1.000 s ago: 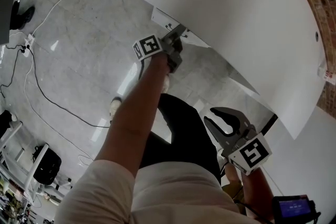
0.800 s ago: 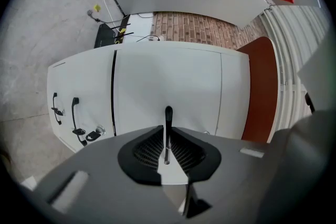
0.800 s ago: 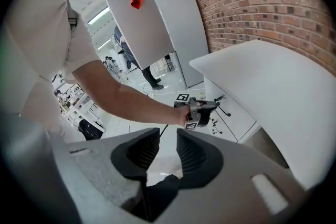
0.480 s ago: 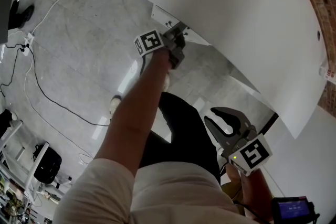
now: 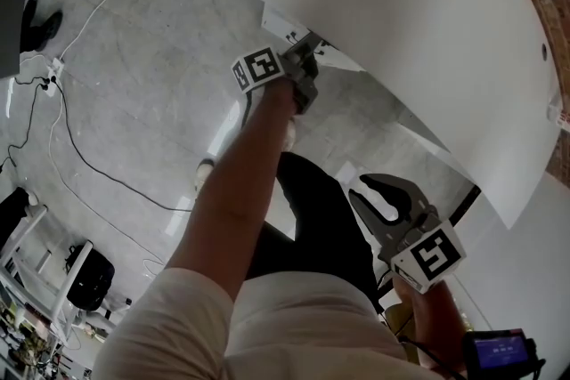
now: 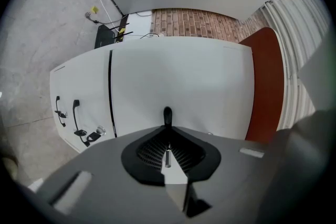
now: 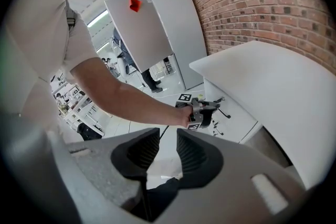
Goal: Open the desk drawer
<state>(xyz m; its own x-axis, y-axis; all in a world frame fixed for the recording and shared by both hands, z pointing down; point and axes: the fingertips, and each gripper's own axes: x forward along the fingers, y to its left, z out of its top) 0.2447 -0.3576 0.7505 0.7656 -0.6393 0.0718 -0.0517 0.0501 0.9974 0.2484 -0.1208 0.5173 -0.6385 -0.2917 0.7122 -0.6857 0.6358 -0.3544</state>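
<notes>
While the left gripper [image 5: 305, 58] has its fingers clamped on the thin black handle [image 6: 167, 115] of the drawer [image 6: 178, 81] just under the table [image 5: 427, 31] edge, the right gripper [image 7: 168, 136] hangs below the table, fingers apart, empty.

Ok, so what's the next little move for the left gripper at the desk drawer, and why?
Probably draw the left gripper straight back toward you. Its jaws look closed on the black drawer handle, and the white drawer front seems not yet pulled out. The right gripper hangs open and empty, away from the desk.
</notes>
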